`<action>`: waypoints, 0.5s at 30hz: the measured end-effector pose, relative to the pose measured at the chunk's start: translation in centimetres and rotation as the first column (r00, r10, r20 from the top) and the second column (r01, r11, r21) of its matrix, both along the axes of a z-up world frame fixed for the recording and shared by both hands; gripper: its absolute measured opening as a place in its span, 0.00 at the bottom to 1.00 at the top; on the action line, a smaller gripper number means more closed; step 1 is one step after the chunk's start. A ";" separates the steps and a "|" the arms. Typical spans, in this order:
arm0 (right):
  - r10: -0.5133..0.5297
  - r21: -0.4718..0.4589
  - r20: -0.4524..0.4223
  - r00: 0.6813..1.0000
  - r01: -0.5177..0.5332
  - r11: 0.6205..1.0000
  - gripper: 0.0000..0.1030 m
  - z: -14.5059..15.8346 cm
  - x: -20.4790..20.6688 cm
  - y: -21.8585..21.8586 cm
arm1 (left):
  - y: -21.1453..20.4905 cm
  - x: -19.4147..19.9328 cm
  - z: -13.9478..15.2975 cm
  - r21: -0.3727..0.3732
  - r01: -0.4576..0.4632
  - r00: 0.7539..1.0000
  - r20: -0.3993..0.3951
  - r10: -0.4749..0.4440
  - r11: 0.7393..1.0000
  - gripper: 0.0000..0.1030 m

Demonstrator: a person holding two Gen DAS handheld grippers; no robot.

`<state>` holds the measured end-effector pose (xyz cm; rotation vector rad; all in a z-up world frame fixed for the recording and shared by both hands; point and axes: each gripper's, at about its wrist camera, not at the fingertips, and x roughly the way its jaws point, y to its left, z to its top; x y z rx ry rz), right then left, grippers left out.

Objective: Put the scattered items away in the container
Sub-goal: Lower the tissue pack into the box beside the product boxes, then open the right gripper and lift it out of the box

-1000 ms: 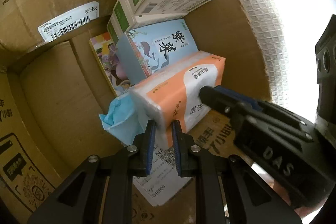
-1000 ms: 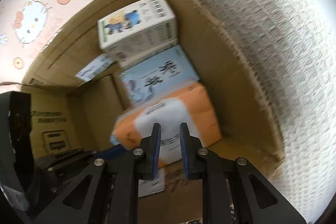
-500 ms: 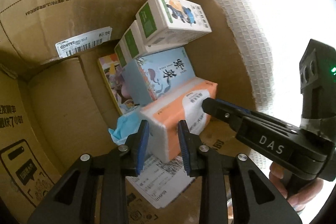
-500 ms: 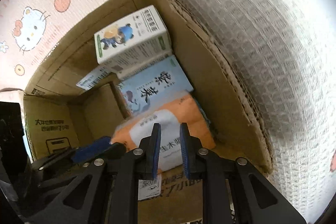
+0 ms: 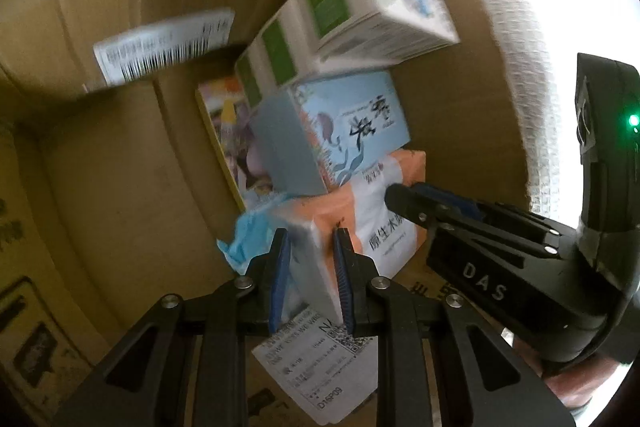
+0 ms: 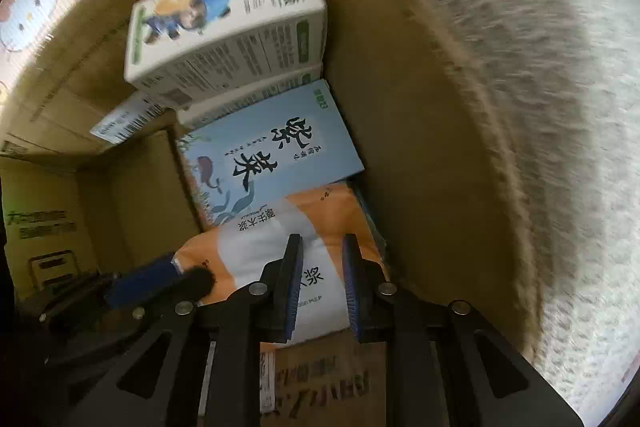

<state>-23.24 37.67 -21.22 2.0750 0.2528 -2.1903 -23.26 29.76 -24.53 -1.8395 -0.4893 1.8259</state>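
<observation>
An orange-and-white tissue pack (image 5: 372, 211) lies inside the cardboard box (image 5: 120, 167), against a light-blue carton (image 5: 352, 131). My left gripper (image 5: 308, 239) has its jaws closing, and the pack's near end fills the gap between the blue pads. My right gripper (image 6: 320, 247) points straight down over the same pack (image 6: 256, 247), jaws shut. In the left wrist view the right gripper's tip (image 5: 396, 195) rests on the pack's top. The left gripper's tip (image 6: 192, 275) shows at the pack's left end in the right wrist view.
Two white-and-green cartons (image 5: 372, 7) are stacked behind the blue carton (image 6: 272, 155). A colourful book (image 5: 228, 131) stands beside them, with a crumpled blue cloth (image 5: 248, 239) below it. A shipping label (image 5: 316, 359) lies on the box floor. A white textured mat (image 6: 540, 107) surrounds the box wall (image 6: 420, 147).
Both grippers have sunk deeper into the box with the pack. The left jaws let go and spread, then narrowed again onto the pack's end. The right jaws stayed shut.
</observation>
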 end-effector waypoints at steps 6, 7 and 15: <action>0.046 0.100 0.019 0.999 -0.048 0.994 0.15 -0.8 0.0 -2.2 | -0.9 -0.8 -1.9 0.066 -0.055 0.992 0.113 0.047 0.996 0.24; 0.046 0.103 0.025 0.999 -0.049 0.993 0.15 -1.0 0.0 -2.3 | -1.1 -0.9 -2.3 0.082 -0.068 0.989 0.136 0.057 0.994 0.24; -0.033 0.048 0.033 0.999 0.031 0.998 0.15 -1.0 0.4 -1.8 | -1.0 -0.5 -1.1 0.031 -0.054 0.996 0.071 0.051 0.998 0.24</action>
